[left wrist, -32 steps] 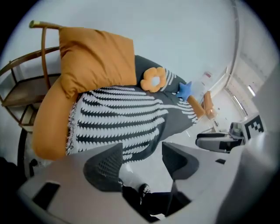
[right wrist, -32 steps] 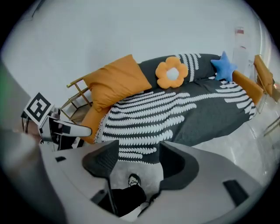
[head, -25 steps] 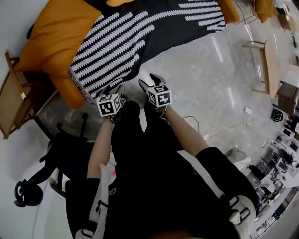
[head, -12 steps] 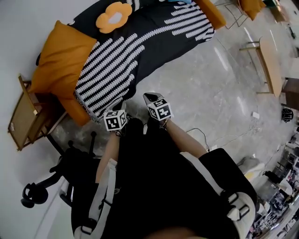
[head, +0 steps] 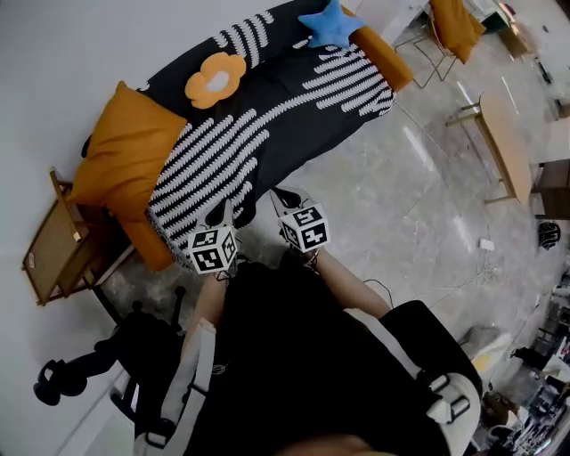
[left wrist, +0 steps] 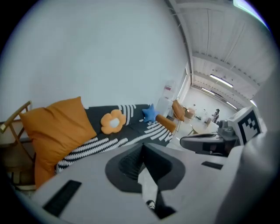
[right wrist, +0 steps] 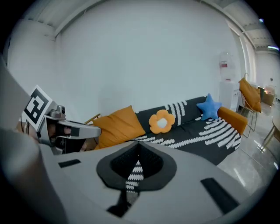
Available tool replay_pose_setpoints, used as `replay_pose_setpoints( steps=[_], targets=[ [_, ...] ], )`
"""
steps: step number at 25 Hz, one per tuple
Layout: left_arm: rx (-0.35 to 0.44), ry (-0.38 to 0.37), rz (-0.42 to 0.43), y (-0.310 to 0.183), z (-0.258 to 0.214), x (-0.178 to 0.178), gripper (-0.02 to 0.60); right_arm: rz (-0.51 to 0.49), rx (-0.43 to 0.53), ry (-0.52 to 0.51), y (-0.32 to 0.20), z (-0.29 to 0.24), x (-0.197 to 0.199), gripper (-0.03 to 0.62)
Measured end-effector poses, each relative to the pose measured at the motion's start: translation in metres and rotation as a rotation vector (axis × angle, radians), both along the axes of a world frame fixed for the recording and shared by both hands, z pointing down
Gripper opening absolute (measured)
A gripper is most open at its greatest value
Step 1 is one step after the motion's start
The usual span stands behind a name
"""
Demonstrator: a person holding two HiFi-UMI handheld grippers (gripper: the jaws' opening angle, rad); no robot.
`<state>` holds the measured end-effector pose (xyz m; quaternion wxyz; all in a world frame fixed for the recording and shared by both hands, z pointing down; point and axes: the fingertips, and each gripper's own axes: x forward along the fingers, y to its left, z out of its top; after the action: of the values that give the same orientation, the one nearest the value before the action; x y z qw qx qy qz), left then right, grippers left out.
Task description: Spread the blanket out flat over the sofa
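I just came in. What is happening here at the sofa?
A person stands before the sofa, holding a left hand-held gripper and a right hand-held gripper, both shut. The black blanket with white stripes already lies spread over the sofa, with a flower cushion and a star cushion on top. The left one looks empty. Whether the right one pinches fabric is unclear.

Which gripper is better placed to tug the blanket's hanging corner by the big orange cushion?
Left, probably. The left gripper sits right beside that corner of the blanket, shut and empty. The right gripper, also shut, is further along the edge.
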<state>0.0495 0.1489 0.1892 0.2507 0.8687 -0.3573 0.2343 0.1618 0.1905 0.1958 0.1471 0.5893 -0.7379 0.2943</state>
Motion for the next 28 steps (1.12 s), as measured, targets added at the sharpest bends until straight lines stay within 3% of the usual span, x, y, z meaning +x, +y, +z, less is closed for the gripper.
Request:
replay_pose_setpoints(
  steps=[8, 15, 24, 28],
  targets=[
    [0.244, 0.12, -0.027, -0.038, -0.116, 0.023, 0.021, 0.033, 0.258, 0.081, -0.031, -0.113, 0.019, 0.009],
    [0.479, 0.203, -0.009, -0.04, -0.218, 0.04, 0.021, 0.069, 0.451, 0.139, -0.042, -0.212, 0.039, 0.009],
    [0.632, 0.234, 0.027, -0.021, -0.276, 0.04, 0.021, 0.11, 0.592, 0.266, -0.029, -0.279, 0.056, 0.009],
    [0.616, 0.26, 0.042, -0.009, -0.274, 0.038, 0.021, 0.114, 0.63, 0.298, -0.022, -0.287, 0.057, 0.009]
  ],
)
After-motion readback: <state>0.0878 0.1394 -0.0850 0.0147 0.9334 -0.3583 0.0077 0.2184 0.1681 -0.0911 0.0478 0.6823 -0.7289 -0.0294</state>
